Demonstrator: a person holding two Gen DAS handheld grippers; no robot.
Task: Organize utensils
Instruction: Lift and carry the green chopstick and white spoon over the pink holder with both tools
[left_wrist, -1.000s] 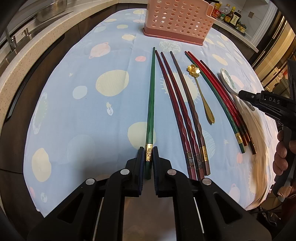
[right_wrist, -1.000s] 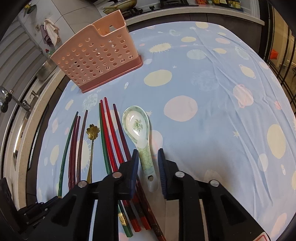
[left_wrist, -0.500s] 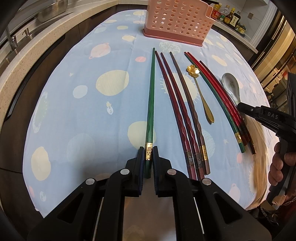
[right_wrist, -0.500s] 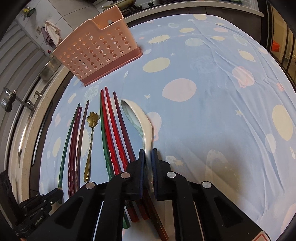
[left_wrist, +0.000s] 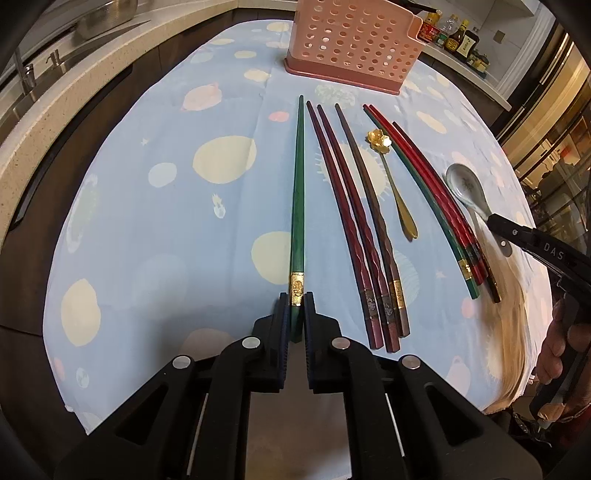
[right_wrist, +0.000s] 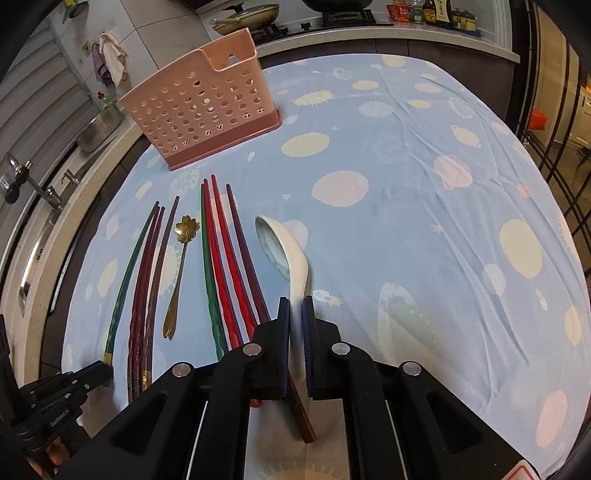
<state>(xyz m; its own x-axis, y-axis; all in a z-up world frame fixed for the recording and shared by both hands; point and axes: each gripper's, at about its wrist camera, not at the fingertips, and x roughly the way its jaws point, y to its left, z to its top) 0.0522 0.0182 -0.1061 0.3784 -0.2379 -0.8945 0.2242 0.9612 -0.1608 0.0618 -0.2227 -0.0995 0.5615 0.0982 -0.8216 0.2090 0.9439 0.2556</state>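
My left gripper is shut on the near end of a green chopstick that lies along the blue tablecloth. My right gripper is shut on the handle of a white ceramic spoon, which is tilted on its side; it also shows in the left wrist view. Dark red chopsticks, a gold flower spoon and red and green chopsticks lie side by side. The pink perforated holder stands at the far end, and shows in the right wrist view.
The tablecloth covers a rounded table. A counter with a sink and tap runs along the left. Sauce bottles stand on the far counter. A stove with pans is behind the holder.
My right gripper closed on the ceramic spoon's handle and the spoon rolled onto its side and rose a little. My left gripper stayed shut on the green chopstick.
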